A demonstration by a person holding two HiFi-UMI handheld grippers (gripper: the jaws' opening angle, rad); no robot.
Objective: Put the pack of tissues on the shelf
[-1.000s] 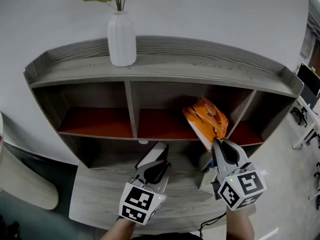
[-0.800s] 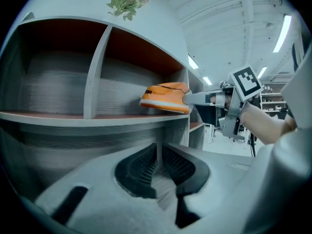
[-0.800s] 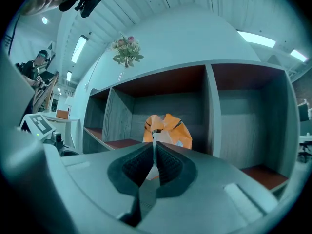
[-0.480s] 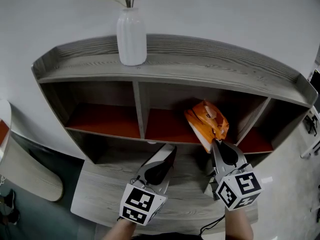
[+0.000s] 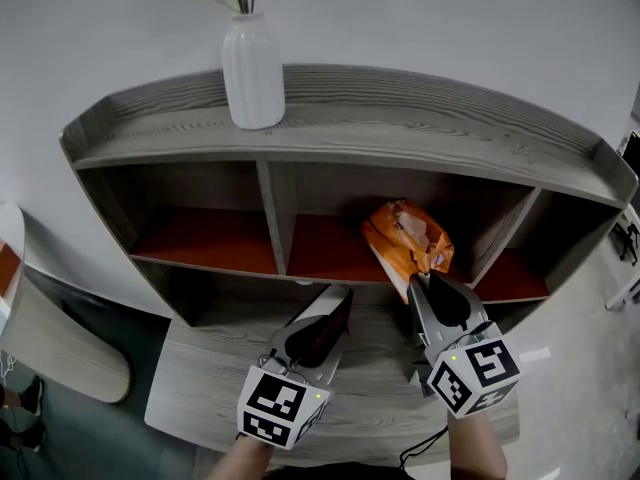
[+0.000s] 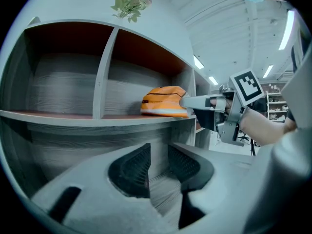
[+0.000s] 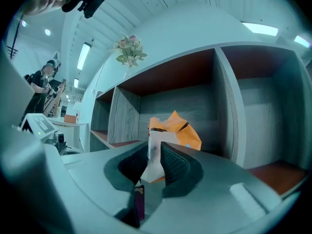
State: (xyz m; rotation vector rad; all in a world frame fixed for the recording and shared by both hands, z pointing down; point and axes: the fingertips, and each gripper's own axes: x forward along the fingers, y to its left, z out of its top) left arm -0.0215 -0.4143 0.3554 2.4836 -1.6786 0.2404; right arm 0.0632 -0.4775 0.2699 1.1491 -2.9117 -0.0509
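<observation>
Right gripper [image 7: 156,155] jaws just opening, half apart, white flap of the pack [image 7: 176,130] loose between them, pack lying on shelf [image 5: 330,251] just ahead; flap could snag and drag it off on retreat; left gripper [image 6: 159,164] just opened wide, empty.

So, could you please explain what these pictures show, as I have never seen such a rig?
A person holds a two-jaw gripper in each hand. The head view looks down from the person's head; the other two views come from cameras riding on the grippers. A white vase stands atop the grey shelf unit. The orange pack of tissues lies in its middle compartment. The right gripper has just been opening its jaws, with the pack's white end between them. The left gripper has been opening too, with nothing between its jaws.
</observation>
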